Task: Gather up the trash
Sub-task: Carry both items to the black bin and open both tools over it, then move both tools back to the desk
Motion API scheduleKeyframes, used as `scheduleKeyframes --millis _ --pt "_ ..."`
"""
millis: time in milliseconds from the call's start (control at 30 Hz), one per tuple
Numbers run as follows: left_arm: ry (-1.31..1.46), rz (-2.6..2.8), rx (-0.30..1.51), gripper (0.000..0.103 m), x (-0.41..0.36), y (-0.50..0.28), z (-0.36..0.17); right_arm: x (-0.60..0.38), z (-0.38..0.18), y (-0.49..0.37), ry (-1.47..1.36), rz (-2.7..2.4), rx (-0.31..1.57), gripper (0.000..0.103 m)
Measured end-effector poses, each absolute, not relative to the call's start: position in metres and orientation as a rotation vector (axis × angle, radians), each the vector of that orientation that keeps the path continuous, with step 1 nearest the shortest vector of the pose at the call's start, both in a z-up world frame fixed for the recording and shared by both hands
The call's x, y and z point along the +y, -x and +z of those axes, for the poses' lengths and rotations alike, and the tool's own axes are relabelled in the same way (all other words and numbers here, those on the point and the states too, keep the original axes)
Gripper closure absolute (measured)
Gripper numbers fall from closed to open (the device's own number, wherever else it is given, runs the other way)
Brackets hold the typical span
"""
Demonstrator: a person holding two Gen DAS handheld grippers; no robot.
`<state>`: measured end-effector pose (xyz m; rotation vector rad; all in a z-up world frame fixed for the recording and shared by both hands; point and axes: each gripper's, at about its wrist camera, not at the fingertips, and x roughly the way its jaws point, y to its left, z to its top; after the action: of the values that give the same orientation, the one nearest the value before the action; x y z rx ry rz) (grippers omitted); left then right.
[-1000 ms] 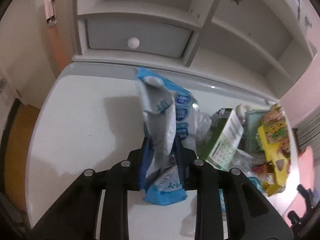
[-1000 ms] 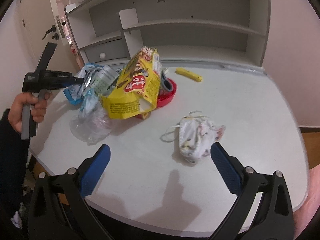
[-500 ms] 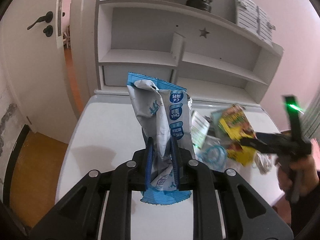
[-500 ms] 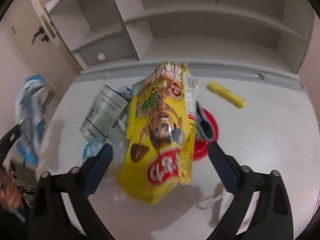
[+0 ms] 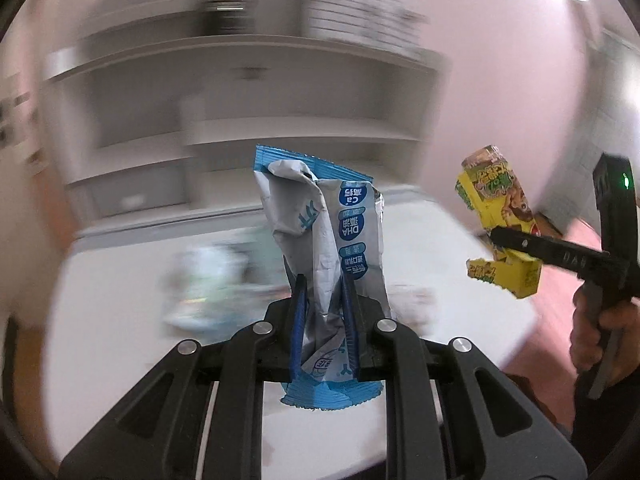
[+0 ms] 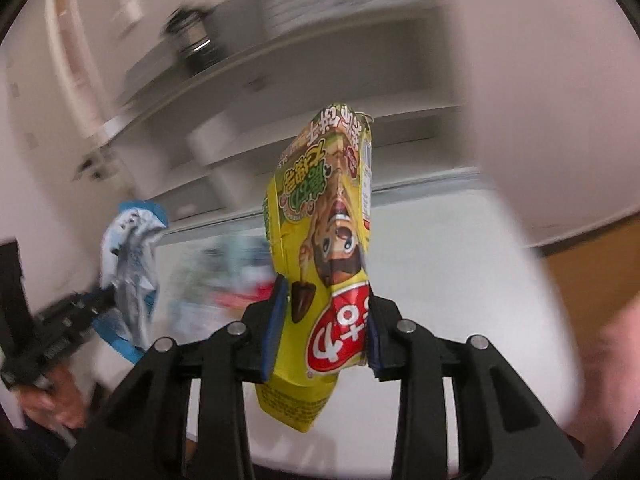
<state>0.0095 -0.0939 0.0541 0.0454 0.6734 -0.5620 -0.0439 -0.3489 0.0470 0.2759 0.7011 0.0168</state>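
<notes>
White table below; both wrappers aloft

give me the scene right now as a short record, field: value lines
left gripper: shut on the blue and white wrapper, held upright above the table
right gripper: shut on the yellow snack box, lifted off the table
white table: below both grippers, blurred leftover litter on it
leftover litter: pale bags and something red, too blurred to name
shelf unit: behind the table, a dark metal pot on top
image quality: heavy motion blur in both views
</notes>
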Motion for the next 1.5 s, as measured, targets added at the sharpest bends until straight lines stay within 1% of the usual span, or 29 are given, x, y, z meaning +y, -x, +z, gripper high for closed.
scheduleKeyframes --millis 67,100,200,300,367,433,467,500,567,600,667,733,800,900,967,1067,1100,1133,1167,1200,1233,1367,1500 --pt "-0.068 -0.657 0.669 0.087 -0.137 0.002 0.050 -0.394 0.038 0.093 -0.278 -0.145 0.672 0.068" --pt "-0.087 -0.744 0.666 0.087 -0.174 0.013 0.047 -0.411 0.032 0.113 -0.282 -0.208 0.665 0.068" --pt "-0.128 -0.922 0.654 0.087 -0.253 0.043 0.034 -0.474 0.004 0.188 -0.315 -0.437 0.661 0.067" --pt "-0.172 -1.109 0.670 0.086 -0.336 0.082 0.008 -0.530 -0.032 0.260 -0.381 -0.658 0.690 0.066" --pt "-0.209 -1.215 0.689 0.086 -0.384 0.109 -0.016 -0.562 -0.062 0.303 -0.480 -0.738 0.706 0.066" --pt "-0.239 -1.318 0.725 0.086 -0.431 0.137 -0.052 -0.586 -0.094 0.334 -0.562 -0.804 0.729 0.066" --pt "-0.262 -1.349 0.747 0.086 -0.449 0.146 -0.070 -0.599 -0.120 0.351 -0.618 -0.844 0.750 0.066" --pt "-0.299 -1.373 0.795 0.086 -0.475 0.158 -0.099 -0.608 -0.138 0.359 -0.657 -0.857 0.767 0.066" --pt "-0.322 -1.397 0.877 0.086 -0.502 0.164 -0.138 -0.620 -0.183 0.370 -0.763 -0.870 0.833 0.066" --pt "-0.343 -1.407 0.957 0.086 -0.521 0.169 -0.170 -0.627 -0.205 0.370 -0.813 -0.863 0.862 0.066" --pt "-0.394 -1.396 1.016 0.086 -0.540 0.167 -0.211 -0.630 -0.249 0.376 -0.899 -0.845 0.918 0.066" --pt "-0.438 -1.392 1.127 0.086 -0.557 0.177 -0.258 -0.631 -0.287 0.380 -0.966 -0.837 0.971 0.066" --pt "-0.459 -1.384 1.234 0.086 -0.565 0.180 -0.296 -0.626 -0.312 0.379 -1.001 -0.832 1.020 0.066" --pt "-0.522 -1.340 1.312 0.086 -0.577 0.173 -0.332 -0.618 -0.337 0.375 -1.045 -0.809 1.070 0.066" --pt "-0.508 -1.338 1.348 0.086 -0.579 0.177 -0.344 -0.614 -0.346 0.382 -1.041 -0.807 1.092 0.065" --pt "-0.504 -1.341 1.366 0.086 -0.595 0.186 -0.347 -0.619 -0.348 0.377 -1.043 -0.802 1.101 0.065" --pt "-0.498 -1.342 1.368 0.086 -0.600 0.185 -0.348 -0.636 -0.351 0.382 -1.040 -0.801 1.099 0.063" --pt "-0.491 -1.342 1.371 0.084 -0.604 0.185 -0.347 -0.639 -0.346 0.386 -1.030 -0.804 1.095 0.055" --pt "-0.486 -1.337 1.372 0.080 -0.600 0.186 -0.346 -0.639 -0.345 0.381 -1.001 -0.818 1.095 0.048" --pt "-0.490 -1.325 1.377 0.050 -0.598 0.187 -0.348 -0.641 -0.339 0.386 -0.965 -0.838 1.094 0.036" --pt "-0.489 -1.312 1.378 0.016 -0.595 0.189 -0.350 -0.640 -0.337 0.386 -0.942 -0.850 1.087 0.032" --pt "-0.451 -1.354 1.305 0.017 -0.587 0.192 -0.338 -0.638 -0.330 0.389 -0.941 -0.845 1.048 0.032" --pt "-0.449 -1.334 1.314 0.017 -0.586 0.191 -0.339 -0.638 -0.331 0.389 -0.949 -0.839 1.055 0.032"
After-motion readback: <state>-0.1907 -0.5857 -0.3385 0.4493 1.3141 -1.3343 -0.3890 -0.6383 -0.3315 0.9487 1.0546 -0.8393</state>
